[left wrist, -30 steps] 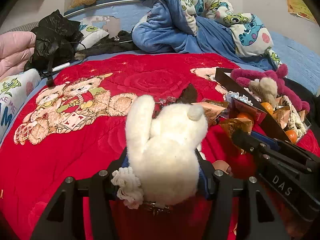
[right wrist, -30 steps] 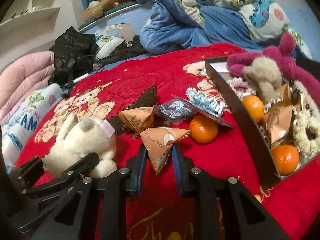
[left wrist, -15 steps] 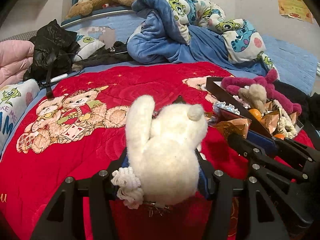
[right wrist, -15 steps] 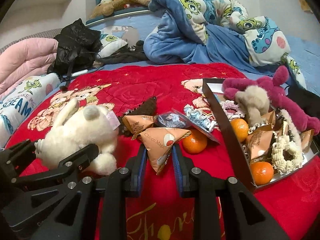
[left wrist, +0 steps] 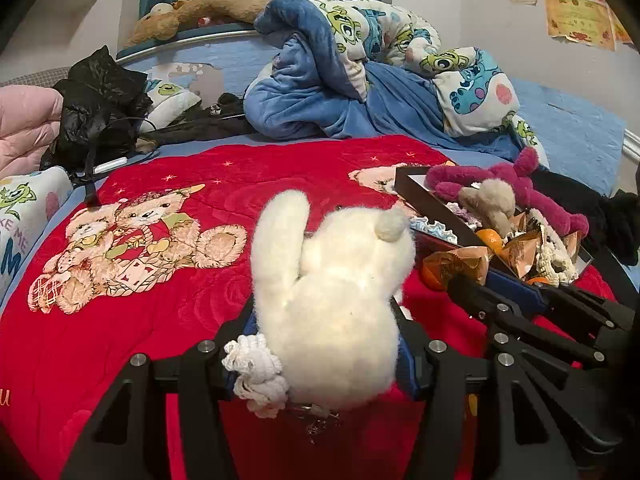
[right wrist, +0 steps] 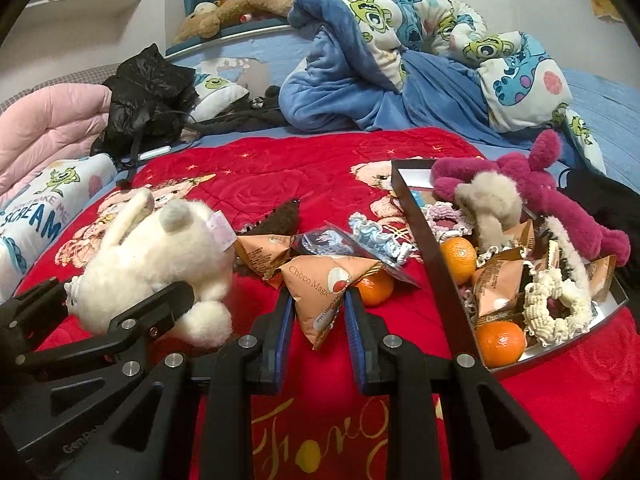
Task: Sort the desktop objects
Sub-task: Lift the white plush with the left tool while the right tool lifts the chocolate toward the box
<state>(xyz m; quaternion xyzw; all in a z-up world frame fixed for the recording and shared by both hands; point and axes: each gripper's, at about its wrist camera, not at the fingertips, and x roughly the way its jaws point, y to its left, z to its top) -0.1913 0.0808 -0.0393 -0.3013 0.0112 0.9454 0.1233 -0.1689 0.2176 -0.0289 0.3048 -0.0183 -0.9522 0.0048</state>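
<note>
A: Left wrist view first. Where is the toy?

B: The white plush toy point(left wrist: 332, 304) sits clamped between the jaws of the left gripper point(left wrist: 324, 344), its long axis running forward along the fingers, one limb sticking up. The dark box point(left wrist: 428, 204) lies ahead and to the right, so the carry goes rightward. The right gripper point(left wrist: 480, 284) crosses between toy and box, nearer the box.

A: And the right wrist view?

B: The right gripper point(right wrist: 318, 312) is closed to a narrow gap on the Choco Magic snack pouch point(right wrist: 326, 292), which hangs point-down between the blue pads, above the red quilt point(right wrist: 280, 168). The box point(right wrist: 424, 224) is just to its right, already holding oranges, pouches and plush toys. A loose orange point(right wrist: 374, 288) lies behind the pouch. I judge the right hand should deliver first.
</note>
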